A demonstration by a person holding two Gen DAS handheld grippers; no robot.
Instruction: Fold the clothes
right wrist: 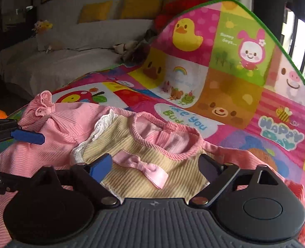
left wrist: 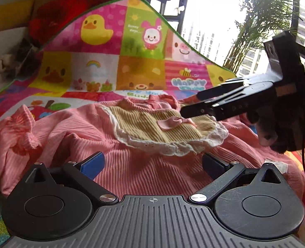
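A pink ribbed child's top [left wrist: 144, 171] lies crumpled on the play mat, with a beige lace-edged yoke [left wrist: 152, 128] and a small pink bow [left wrist: 169, 123]. Its ruffled cuff [left wrist: 22, 128] sticks up at the left. My left gripper [left wrist: 152, 165] is open low over the pink body below the yoke, with nothing between its pads. My right gripper [right wrist: 155, 168] is open just above the yoke [right wrist: 173, 165] and bow [right wrist: 144, 170], near the neckline [right wrist: 167, 136]. From the left wrist view, the right gripper [left wrist: 185, 111] reaches in from the right, held by a hand [left wrist: 276, 136].
The cartoon-patch play mat [right wrist: 225, 86] curls up into a wall behind the top. A white sofa [right wrist: 59, 62] with yellow cushions [right wrist: 94, 11] stands beyond it. A window and a palm plant [left wrist: 262, 20] are at the right. One of the left gripper's blue pads [right wrist: 27, 136] shows at the left edge.
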